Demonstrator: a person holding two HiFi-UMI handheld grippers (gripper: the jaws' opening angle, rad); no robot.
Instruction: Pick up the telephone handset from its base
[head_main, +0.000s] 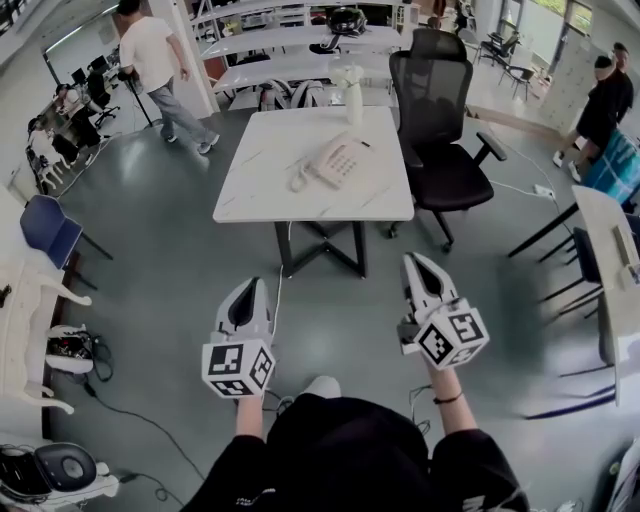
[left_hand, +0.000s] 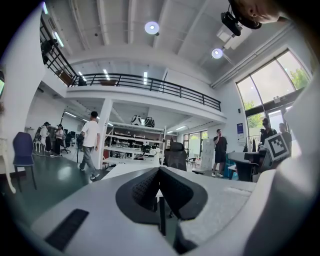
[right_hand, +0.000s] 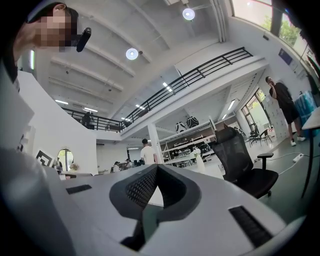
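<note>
A pale telephone (head_main: 340, 160) sits on the white table (head_main: 260, 190) ahead of me, with its handset lying on the base and a coiled cord (head_main: 298, 179) trailing off to the left. Both grippers hang level over the grey floor, well short of the table and apart from the phone. My left gripper (head_main: 249, 285) has its jaws together with nothing in them, and they meet at a point in the left gripper view (left_hand: 159, 170). My right gripper (head_main: 415, 262) is likewise shut and empty, also seen in the right gripper view (right_hand: 156, 167). The phone is hidden behind the jaws in both gripper views.
A black office chair (head_main: 441, 130) stands at the table's right side. A white bottle-like object (head_main: 351, 92) stands at the table's far edge. Another desk (head_main: 612, 262) is on the right and a blue chair (head_main: 46, 230) on the left. A person (head_main: 153, 58) walks at the back left.
</note>
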